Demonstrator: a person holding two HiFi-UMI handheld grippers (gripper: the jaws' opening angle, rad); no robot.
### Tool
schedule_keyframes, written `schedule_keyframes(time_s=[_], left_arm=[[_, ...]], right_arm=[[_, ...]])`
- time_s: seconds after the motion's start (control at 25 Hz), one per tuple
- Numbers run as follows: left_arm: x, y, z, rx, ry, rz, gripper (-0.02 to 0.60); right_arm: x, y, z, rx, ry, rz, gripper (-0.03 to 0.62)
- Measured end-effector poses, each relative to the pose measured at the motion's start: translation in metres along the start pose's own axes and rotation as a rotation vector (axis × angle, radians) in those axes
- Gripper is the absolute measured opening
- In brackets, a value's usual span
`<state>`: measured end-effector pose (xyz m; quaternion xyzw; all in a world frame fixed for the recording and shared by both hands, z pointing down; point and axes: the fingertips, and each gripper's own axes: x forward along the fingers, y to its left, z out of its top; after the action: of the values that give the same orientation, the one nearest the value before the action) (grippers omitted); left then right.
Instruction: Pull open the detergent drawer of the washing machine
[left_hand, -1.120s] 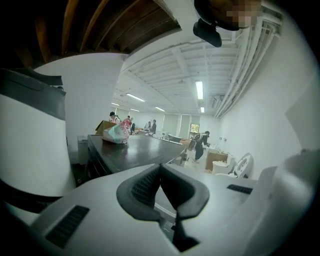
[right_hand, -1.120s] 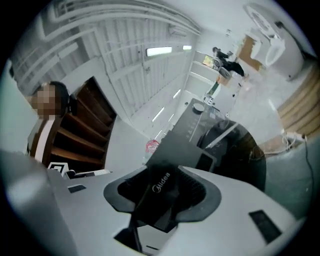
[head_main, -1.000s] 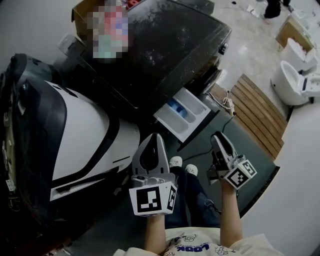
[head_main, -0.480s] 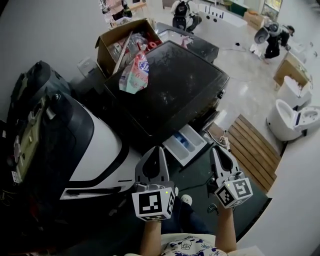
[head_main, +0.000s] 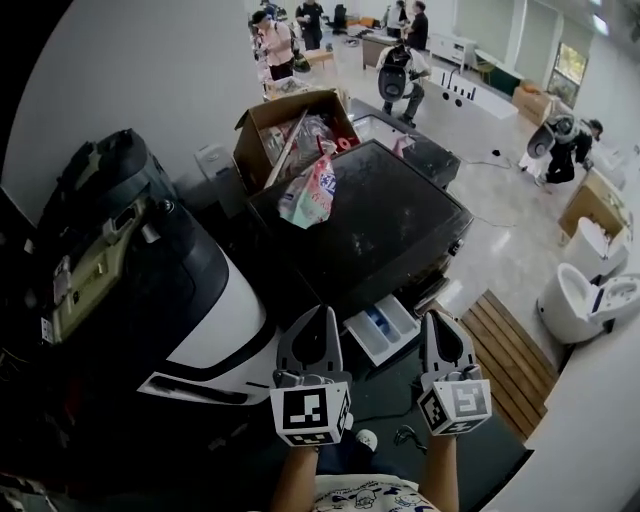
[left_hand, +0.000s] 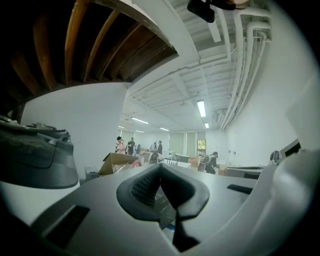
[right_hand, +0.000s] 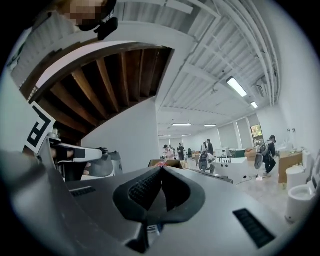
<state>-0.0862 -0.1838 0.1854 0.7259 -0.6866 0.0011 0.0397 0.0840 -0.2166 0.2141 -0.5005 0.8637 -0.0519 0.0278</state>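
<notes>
Detergent drawer (head_main: 388, 332) sat pulled out between the two sets of fingertips, blue showing in one compartment. Left gripper (head_main: 320, 314) was pinched together, empty; right gripper (head_main: 438, 318) had just closed on nothing.

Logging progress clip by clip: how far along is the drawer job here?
Done: the detergent drawer stands pulled out of the washing machine. In hand: nothing; left gripper shut empty, right gripper just closed on nothing, both clear of it. Left: nothing visible.
</notes>
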Motion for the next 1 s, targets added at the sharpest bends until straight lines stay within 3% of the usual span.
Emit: schedule_keyframes(time_s=[0.24, 1.0], left_arm=[[-0.008, 0.012, 0.021, 0.019, -0.038, 0.02, 0.014], [-0.007, 0.025, 0.046, 0.032, -0.094, 0.024, 0.014]], right_arm=[[0.01, 0.027, 0.028, -0.109, -0.027, 0.024, 0.012], [0.023, 0.036, 0.056, -0.119, -0.049, 0.019, 0.012]])
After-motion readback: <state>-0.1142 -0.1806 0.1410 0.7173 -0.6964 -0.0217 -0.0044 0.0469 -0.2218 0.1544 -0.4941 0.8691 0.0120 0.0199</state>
